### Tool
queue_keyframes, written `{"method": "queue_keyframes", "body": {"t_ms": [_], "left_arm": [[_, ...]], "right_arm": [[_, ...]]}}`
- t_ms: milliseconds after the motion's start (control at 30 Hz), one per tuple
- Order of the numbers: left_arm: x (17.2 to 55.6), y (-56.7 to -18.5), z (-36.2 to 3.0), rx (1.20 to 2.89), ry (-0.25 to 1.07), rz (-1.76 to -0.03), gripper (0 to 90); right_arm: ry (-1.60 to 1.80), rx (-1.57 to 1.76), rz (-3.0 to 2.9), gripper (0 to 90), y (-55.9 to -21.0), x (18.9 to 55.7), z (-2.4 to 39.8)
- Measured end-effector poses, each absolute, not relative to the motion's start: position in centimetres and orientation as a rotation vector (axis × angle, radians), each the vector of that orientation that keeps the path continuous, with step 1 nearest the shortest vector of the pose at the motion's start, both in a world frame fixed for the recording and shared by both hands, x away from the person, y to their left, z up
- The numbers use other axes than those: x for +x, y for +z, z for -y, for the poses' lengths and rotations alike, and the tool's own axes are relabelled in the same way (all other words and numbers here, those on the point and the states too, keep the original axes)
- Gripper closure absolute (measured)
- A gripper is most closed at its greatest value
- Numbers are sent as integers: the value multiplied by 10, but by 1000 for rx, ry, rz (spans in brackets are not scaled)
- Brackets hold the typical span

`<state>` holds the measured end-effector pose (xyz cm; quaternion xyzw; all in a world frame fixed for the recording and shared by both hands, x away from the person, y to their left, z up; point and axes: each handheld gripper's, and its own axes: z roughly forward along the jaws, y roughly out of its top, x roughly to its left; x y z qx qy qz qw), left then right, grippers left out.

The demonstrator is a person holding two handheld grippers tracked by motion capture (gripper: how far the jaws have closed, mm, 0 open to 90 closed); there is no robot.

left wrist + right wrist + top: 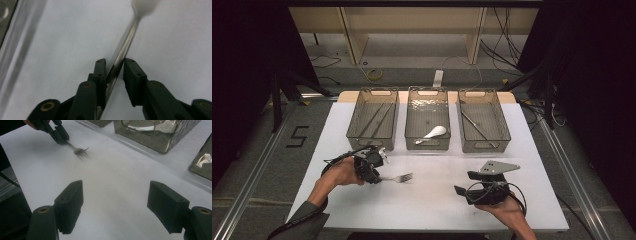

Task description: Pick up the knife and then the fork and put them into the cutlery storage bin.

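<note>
A metal fork (401, 177) lies on the white table top, tines pointing right. My left gripper (379, 178) is shut on its handle. In the left gripper view the handle (125, 42) runs slantwise between the two black pads, touching both, with my left gripper (115, 62) low over the table. My right gripper (465, 182) rests at the front right, open with nothing between its jaws; its own view shows the wide-open gripper (115, 202) over bare table. Farther off in that view are the fork (78, 150) and the left gripper (60, 135).
Three clear grey bins stand in a row at the back of the table. The left bin (357, 120) holds thin dark utensils. In the middle bin (412, 125) lies a white spoon (434, 133), and the right bin (502, 125) holds one thin utensil.
</note>
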<state>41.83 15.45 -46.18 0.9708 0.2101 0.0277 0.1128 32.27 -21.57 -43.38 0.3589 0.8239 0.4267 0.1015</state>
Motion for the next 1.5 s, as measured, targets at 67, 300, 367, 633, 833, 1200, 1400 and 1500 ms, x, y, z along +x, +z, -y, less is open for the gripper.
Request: {"method": "queue_keyframes", "body": {"t_ms": [67, 300, 367, 633, 833, 1200, 1400, 1500], "left_arm": [[418, -462, -154, 2851, 82, -602, 763], [416, -462, -155, 2853, 80, -561, 815], [415, -462, -155, 2858, 93, -542, 818], [415, -461, -156, 2821, 43, -608, 823], [414, -450, -151, 2747, -35, -708, 823], [410, -440, -145, 2681, -33, -746, 825], [402, -425, -134, 2636, -101, -719, 825], [397, -420, -127, 2627, -111, -694, 825]], "right_arm": [[1260, 1059, -2433, 295, -434, 323, 216], [1252, 1056, -2447, 296, -434, 323, 215], [1251, 1057, -2448, 296, -434, 323, 214], [1257, 1050, -2451, 297, -434, 323, 214], [1263, 1042, -2455, 297, -433, 322, 212], [1259, 1035, -2461, 297, -434, 323, 210], [1271, 991, -2462, 297, -432, 321, 203], [1278, 935, -2460, 297, -428, 318, 195]]}}
